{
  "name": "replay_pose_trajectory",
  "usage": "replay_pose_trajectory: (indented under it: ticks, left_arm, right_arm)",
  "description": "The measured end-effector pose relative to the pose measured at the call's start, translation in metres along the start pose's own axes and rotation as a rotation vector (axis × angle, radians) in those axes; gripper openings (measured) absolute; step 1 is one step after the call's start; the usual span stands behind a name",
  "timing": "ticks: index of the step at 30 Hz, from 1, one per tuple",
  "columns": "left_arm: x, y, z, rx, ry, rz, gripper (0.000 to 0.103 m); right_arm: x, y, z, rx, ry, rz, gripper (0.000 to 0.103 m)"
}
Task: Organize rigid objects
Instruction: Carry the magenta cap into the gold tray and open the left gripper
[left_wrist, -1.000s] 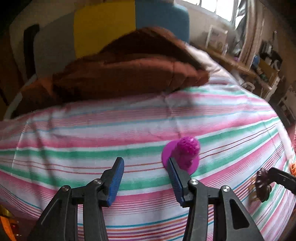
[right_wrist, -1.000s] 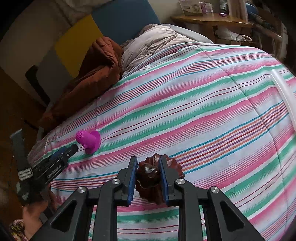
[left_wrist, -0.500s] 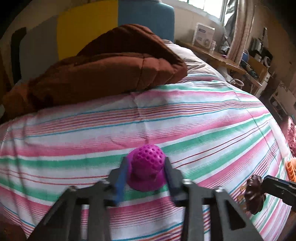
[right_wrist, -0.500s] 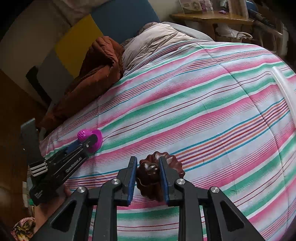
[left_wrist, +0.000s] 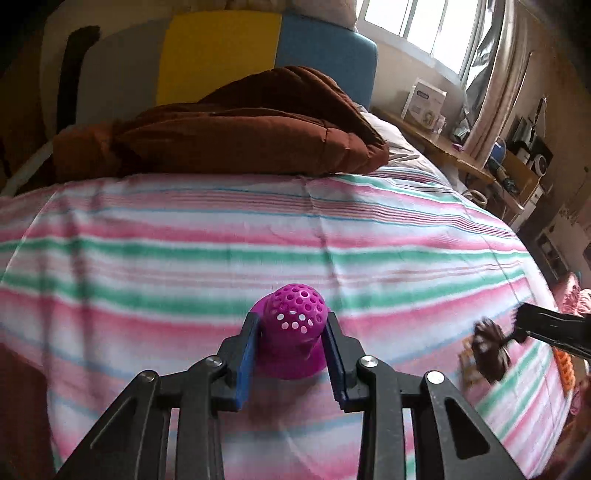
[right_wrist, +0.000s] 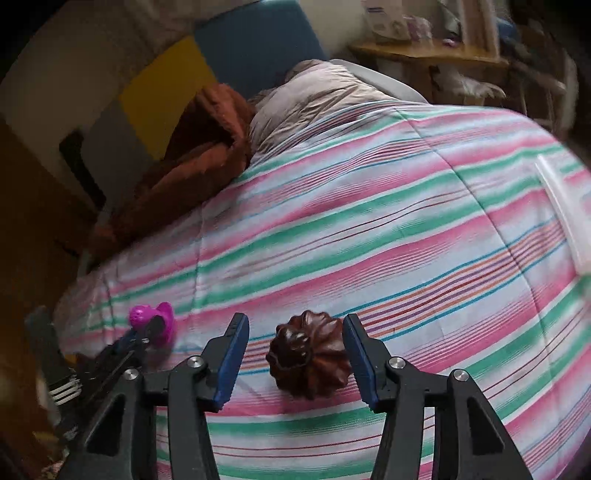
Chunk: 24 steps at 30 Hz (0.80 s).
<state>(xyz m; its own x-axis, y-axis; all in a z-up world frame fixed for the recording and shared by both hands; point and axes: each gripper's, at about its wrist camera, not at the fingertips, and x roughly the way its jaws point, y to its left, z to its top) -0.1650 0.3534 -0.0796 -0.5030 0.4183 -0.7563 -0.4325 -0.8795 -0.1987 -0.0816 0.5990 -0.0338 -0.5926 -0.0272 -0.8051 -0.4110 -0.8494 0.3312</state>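
a bed (left_wrist: 295, 236) fills most of both views, covered by a spread striped in pink, green, white and thin blue. at its head a rumpled rust-brown quilt (left_wrist: 229, 136) lies heaped, with a pale grey-beige pillow or duvet (right_wrist: 317, 99) just beside it. behind them stands a padded headboard (left_wrist: 221, 55) in grey, yellow and blue panels, against a light wall. a window (left_wrist: 421, 26) lets in bright daylight, with a pale curtain (left_wrist: 491, 74) hanging at its side. along that side of the bed runs a wooden shelf (left_wrist: 443, 147) holding a white box (left_wrist: 423, 101) and small clutter, too blurred to tell apart.
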Motion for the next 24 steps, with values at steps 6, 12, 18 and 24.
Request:
replay_pose_trajectory:
  ticks: [6, 12, 18, 24]
  left_arm:
    - [-0.029, 0.0, -0.024, -0.019, -0.015, -0.065, 0.033]
    - [-0.06, 0.001, -0.041, -0.018, -0.045, -0.106, 0.033]
    - [-0.09, 0.009, -0.055, -0.039, -0.067, -0.14, 0.033]
    - [-0.115, 0.017, -0.064, -0.017, -0.094, -0.144, 0.033]
  right_arm:
    - [0.015, 0.012, -0.006, -0.11, 0.03, -0.1, 0.05]
    - [0.02, 0.013, -0.009, -0.172, 0.002, -0.168, 0.037]
    - [0.015, 0.015, -0.007, -0.178, -0.031, -0.154, 0.024]
    - [0.008, 0.015, -0.006, -0.134, -0.042, -0.068, 0.024]
